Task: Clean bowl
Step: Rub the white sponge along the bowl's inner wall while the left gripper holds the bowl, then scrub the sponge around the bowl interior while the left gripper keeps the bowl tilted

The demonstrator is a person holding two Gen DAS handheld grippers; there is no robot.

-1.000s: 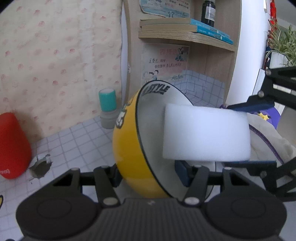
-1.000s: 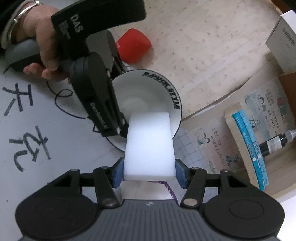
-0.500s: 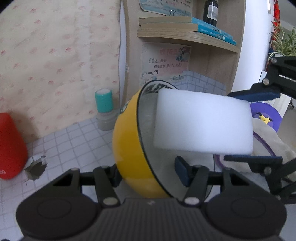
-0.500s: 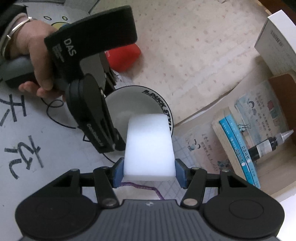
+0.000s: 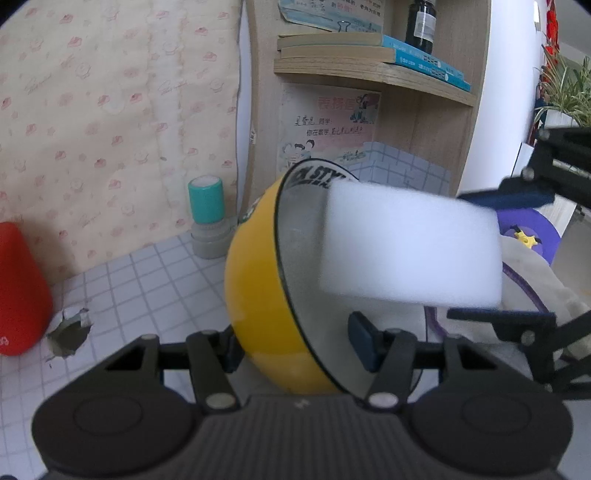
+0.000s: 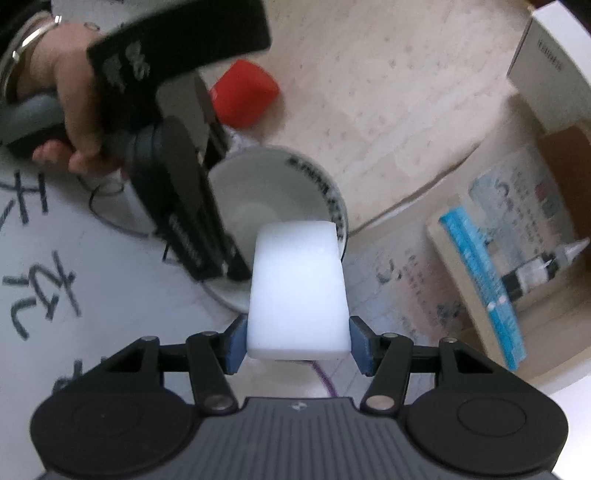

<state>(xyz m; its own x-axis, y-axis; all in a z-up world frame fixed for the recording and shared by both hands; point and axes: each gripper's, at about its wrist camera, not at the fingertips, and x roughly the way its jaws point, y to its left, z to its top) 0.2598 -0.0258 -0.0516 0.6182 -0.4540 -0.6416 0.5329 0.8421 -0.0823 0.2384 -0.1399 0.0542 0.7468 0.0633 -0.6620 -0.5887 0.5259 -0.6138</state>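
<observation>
Bowl [image 5: 258,280] clamped by its rim in left claw [image 5: 295,347]

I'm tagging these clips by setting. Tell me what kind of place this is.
Probably a home study or child's room corner, not a kitchen. A wooden shelf holds books and an ink bottle, a school-style certificate is pinned below, and floral wallpaper covers the wall.

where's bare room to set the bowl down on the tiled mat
The grid mat lies bare between the red object, the teal-capped stamp and the bowl. It is crowded on the bowl's other side: sponge, right gripper, cloth.
</observation>
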